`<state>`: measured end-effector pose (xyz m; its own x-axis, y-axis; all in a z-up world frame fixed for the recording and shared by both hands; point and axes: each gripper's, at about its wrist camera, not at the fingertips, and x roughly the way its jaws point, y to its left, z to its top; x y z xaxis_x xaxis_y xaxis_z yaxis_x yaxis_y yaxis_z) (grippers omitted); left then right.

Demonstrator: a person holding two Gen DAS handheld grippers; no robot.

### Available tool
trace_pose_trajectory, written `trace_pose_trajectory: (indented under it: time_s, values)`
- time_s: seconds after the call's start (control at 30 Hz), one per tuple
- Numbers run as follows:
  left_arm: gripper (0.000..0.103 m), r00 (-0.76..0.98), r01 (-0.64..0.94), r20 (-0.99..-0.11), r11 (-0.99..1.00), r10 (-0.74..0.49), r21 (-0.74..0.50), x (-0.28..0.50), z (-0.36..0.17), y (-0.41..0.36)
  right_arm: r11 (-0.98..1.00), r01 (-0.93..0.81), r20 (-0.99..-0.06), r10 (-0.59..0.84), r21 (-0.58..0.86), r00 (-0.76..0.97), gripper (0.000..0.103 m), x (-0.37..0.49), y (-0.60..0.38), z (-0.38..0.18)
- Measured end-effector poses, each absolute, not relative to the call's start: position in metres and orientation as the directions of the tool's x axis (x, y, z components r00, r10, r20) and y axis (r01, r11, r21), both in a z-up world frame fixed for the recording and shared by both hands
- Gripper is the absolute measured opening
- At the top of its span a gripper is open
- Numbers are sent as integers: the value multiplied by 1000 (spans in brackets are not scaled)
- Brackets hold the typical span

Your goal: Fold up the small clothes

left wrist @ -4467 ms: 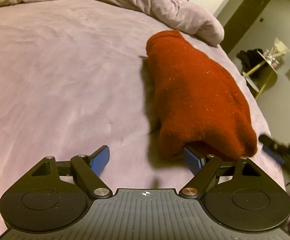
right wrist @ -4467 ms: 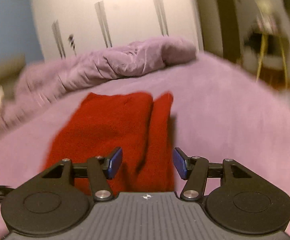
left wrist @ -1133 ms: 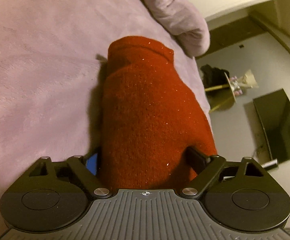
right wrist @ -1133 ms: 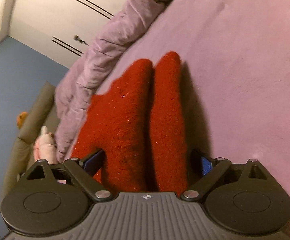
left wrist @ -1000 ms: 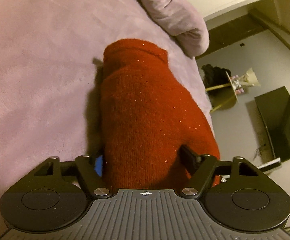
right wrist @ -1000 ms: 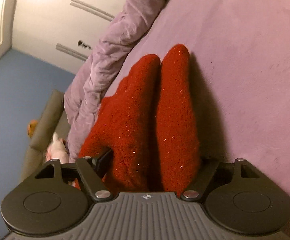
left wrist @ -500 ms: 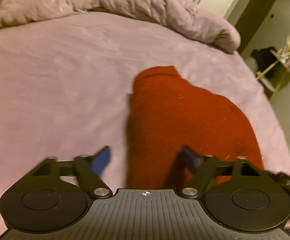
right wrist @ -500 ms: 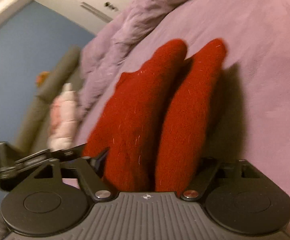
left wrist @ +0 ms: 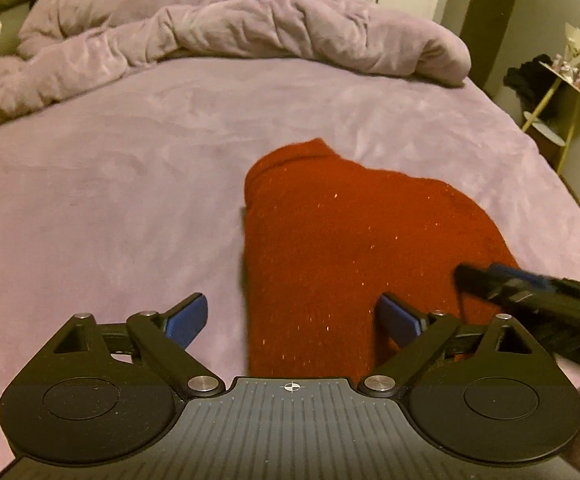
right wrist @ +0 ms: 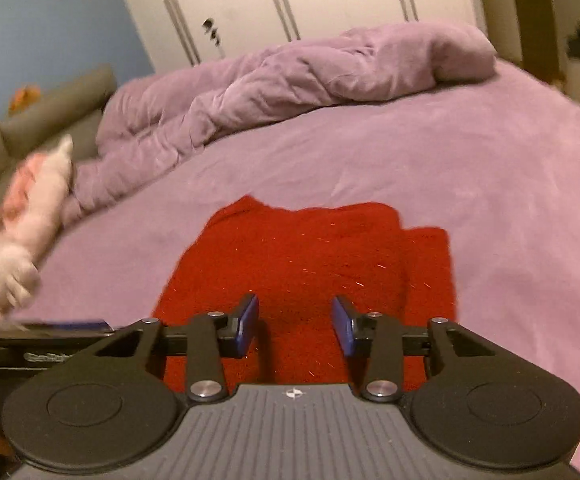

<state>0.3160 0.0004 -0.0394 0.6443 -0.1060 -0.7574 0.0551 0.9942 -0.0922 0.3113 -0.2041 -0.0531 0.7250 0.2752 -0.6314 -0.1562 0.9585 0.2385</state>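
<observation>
Left wrist: fuzzy red knit garment [left wrist: 342,248] folded on plush purple bedspread [left wrist: 110,184]; both claws [left wrist: 294,320] [right wrist: 295,322] apart, empty.

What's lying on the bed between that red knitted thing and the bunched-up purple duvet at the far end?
Nothing: both wrist views show only bare purple bed sheet between the red garment and the duvet.

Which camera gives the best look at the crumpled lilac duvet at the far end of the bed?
The left wrist view: the crumpled lilac duvet runs sharp across nearly the whole frame there. The right wrist view shows the same duvet slightly blurred, slanting down to the left toward a blurred pink soft toy.
</observation>
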Motion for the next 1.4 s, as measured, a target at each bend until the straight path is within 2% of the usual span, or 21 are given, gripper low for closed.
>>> trace_pose_trajectory:
  time_s: [0.13, 0.23, 0.27, 0.37, 0.43, 0.6, 0.7, 0.8, 0.9, 0.97, 1.1, 1.17, 1.2, 1.4]
  values:
    - [99, 624, 108, -771, 991, -126, -75, 331, -59, -17, 981, -157, -662, 195, 117, 724, 39, 322, -205, -87]
    - [103, 623, 130, -766, 987, -155, -94, 338, -78, -27, 979, -162, -647, 205, 126, 734, 41, 327, -218, -101]
    - [103, 618, 124, -767, 985, -173, -121, 340, -83, -25, 977, -166, -648, 214, 135, 731, 42, 328, -223, -101]
    - [103, 570, 44, -770, 947, -286, -318, 337, -88, 3, 975, -156, -671, 223, 160, 707, 43, 323, -226, -89]
    - [103, 570, 25, -759, 930, -315, -368, 320, -81, 19, 972, -143, -670, 234, 188, 705, 44, 309, -225, -77]
    - [103, 598, 21, -750, 941, -282, -337, 265, -72, 38, 955, -220, -622, 297, 200, 725, 52, 245, -210, -65]
    - [103, 585, 35, -772, 958, -250, -284, 260, -78, 31, 972, -202, -690, 226, 117, 688, 52, 235, -196, -88]
    - [103, 566, 47, -799, 976, -202, -214, 261, -81, 18, 971, -239, -686, 172, -4, 707, 54, 232, -182, -96]
    - [103, 578, 91, -797, 984, -175, -150, 259, -79, 12, 973, -231, -695, 184, 26, 695, 55, 233, -186, -92]
    - [103, 554, 38, -814, 983, -172, -182, 254, -74, 16, 976, -210, -706, 186, 55, 684, 57, 229, -191, -89]
    - [103, 542, 53, -832, 993, -117, -105, 225, -57, 13, 990, -121, -781, 128, 68, 611, 73, 205, -192, -76]
    - [103, 578, 72, -806, 992, -124, -100, 195, -44, 14, 984, -127, -767, 176, 124, 618, 87, 175, -195, -64]
    - [103, 590, 66, -799, 993, -118, -98, 184, -40, 14, 984, -121, -758, 179, 132, 627, 99, 162, -196, -59]
    - [103, 582, 17, -813, 1000, -25, -19, 158, -24, 14, 998, -30, -820, 62, 55, 569, 99, 137, -197, -49]
